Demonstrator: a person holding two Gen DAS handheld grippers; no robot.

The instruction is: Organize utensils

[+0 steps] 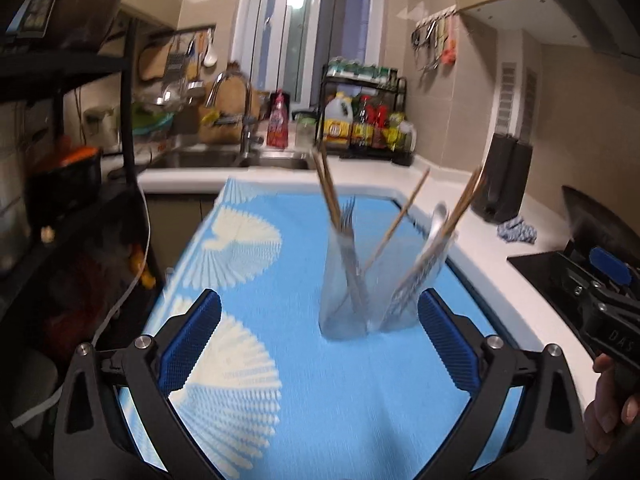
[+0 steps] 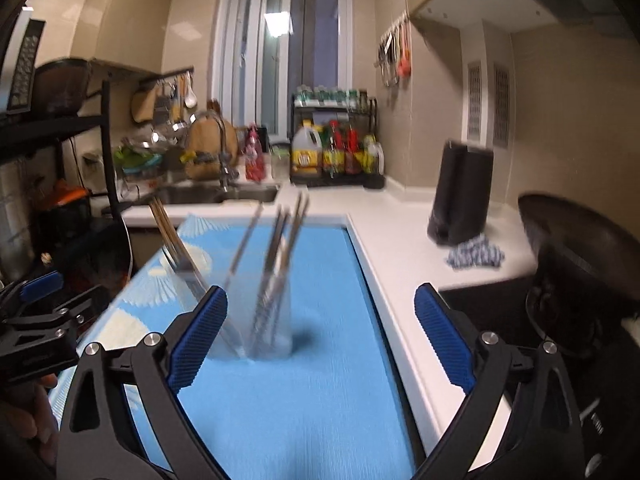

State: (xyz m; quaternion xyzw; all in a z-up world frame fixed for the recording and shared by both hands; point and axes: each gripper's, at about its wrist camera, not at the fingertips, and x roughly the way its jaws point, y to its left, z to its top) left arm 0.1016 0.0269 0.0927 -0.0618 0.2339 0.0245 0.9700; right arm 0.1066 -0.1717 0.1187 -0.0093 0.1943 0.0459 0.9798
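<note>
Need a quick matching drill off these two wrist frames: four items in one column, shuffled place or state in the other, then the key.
Items
1. clear glasses
2. left gripper
3. checked cloth
4. sink

Place or state
A. lying on the white counter by the black knife block
B. open, nothing between its blue pads
C. standing on the blue mat, holding chopsticks, forks and a spoon
D. at the far end of the counter, under the tap

Pairs: 1-C, 2-B, 3-A, 4-D
</note>
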